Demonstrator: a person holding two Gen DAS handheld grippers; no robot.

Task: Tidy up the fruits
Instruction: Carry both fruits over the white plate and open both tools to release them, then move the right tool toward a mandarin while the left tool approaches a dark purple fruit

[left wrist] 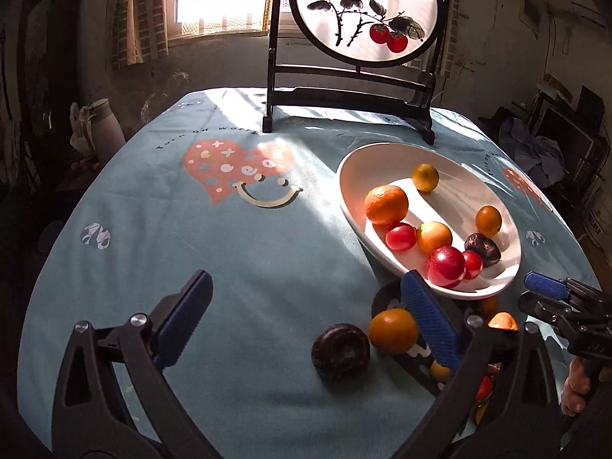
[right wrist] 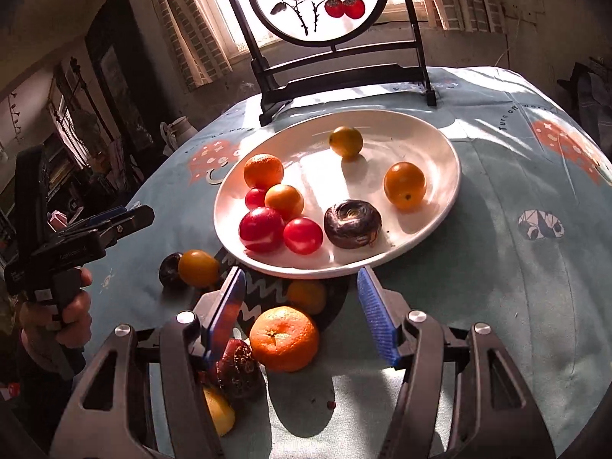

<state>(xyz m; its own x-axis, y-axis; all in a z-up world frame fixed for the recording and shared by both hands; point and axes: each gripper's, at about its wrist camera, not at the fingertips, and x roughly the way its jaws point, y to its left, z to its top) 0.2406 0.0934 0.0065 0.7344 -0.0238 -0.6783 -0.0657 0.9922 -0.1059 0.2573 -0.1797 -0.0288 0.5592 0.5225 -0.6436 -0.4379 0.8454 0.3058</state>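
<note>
Left gripper (left wrist: 306, 329): your jaws wide apart, nothing gripped.
Right gripper (right wrist: 302, 321): your jaws apart, unclamped; mandarin (right wrist: 284, 338) between.
Plate (right wrist: 440, 145): frame centre, eight fruits.

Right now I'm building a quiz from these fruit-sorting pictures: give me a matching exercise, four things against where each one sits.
Things:
1. mandarin
2. yellow fruit
3. dark ring-shaped fruit
4. round painted screen

Places:
A. far side of the white plate
B. on the cloth between the right gripper fingers
C. behind the plate
D. near side of the plate

Pairs: 1-B, 2-A, 3-D, 4-C
</note>
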